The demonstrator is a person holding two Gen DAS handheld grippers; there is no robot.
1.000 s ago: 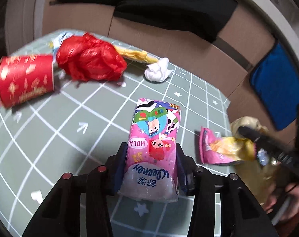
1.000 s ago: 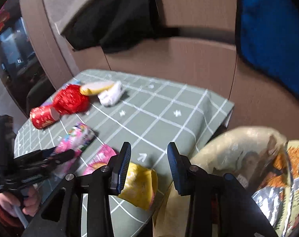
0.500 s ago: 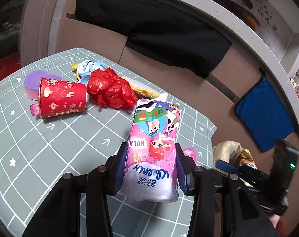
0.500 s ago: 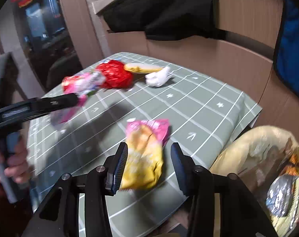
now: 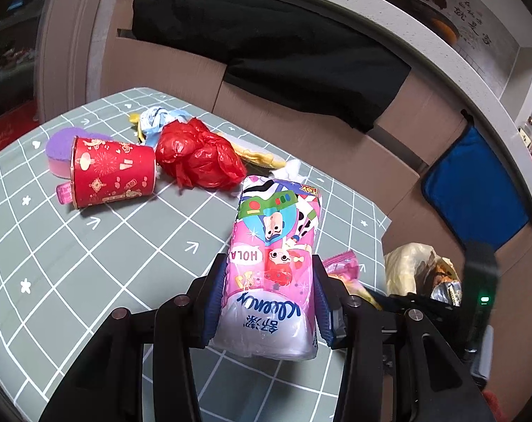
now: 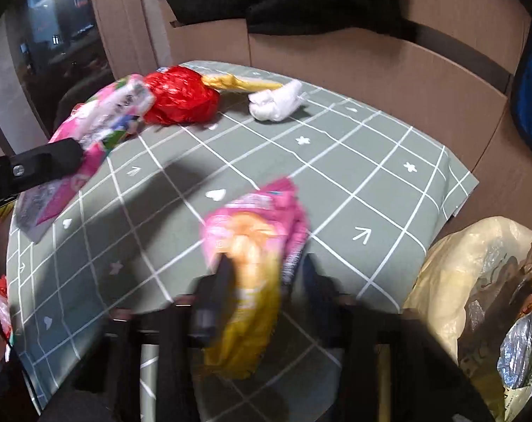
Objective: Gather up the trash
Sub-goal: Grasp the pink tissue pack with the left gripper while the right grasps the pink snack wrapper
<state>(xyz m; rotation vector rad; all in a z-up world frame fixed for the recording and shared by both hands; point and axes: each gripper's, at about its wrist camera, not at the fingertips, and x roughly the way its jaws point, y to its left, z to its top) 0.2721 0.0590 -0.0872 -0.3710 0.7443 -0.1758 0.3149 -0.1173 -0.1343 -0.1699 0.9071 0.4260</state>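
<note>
My left gripper [image 5: 268,263] is shut on a pink cartoon-printed tissue pack [image 5: 276,232] and holds it above the green checked table [image 5: 55,263]. The same pack [image 6: 104,116] shows at the left of the right wrist view. My right gripper [image 6: 267,270] is blurred, and its jaws are closing on a pink and yellow snack wrapper [image 6: 255,218] that bunches between the fingers near the table's front edge. That wrapper [image 5: 339,263] peeks out behind the pack in the left wrist view.
A red paper cup [image 5: 111,172] lies on its side by a purple-topped block [image 5: 60,144]. Nearby are a crumpled red plastic bag [image 5: 199,154], a white tissue wad [image 6: 276,103] and a yellow wrapper [image 6: 238,82]. An open, partly filled trash bag [image 6: 477,263] hangs off the table's right edge.
The left gripper rose with the tissue pack, then held still. The right gripper swung from the bag over the snack wrapper, opened wider, and closed its jaws in on it.
</note>
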